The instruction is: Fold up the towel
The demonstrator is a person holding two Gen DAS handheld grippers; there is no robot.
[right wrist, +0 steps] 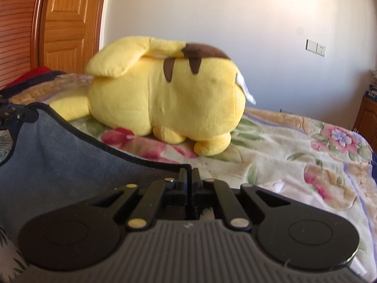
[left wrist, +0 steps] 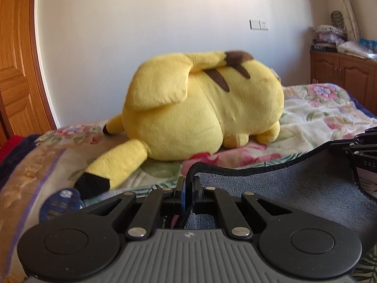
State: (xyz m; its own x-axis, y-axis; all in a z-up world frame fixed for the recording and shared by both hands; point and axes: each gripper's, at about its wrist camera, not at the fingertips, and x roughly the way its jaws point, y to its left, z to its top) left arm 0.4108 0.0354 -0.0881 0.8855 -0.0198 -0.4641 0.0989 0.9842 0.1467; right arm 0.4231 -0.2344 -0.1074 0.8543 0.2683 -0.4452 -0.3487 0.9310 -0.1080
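A grey towel with a black hem hangs stretched between my two grippers above the bed. My left gripper is shut on one corner of the towel, the hem pinched between its jaws. My right gripper is shut on the other corner, with the towel spreading away to its left. The right gripper also shows at the right edge of the left wrist view. The left gripper shows at the left edge of the right wrist view.
A big yellow plush toy lies on the floral bedspread just beyond the towel; it also shows in the right wrist view. A wooden door stands at the left. A wooden cabinet with stacked items stands at the right.
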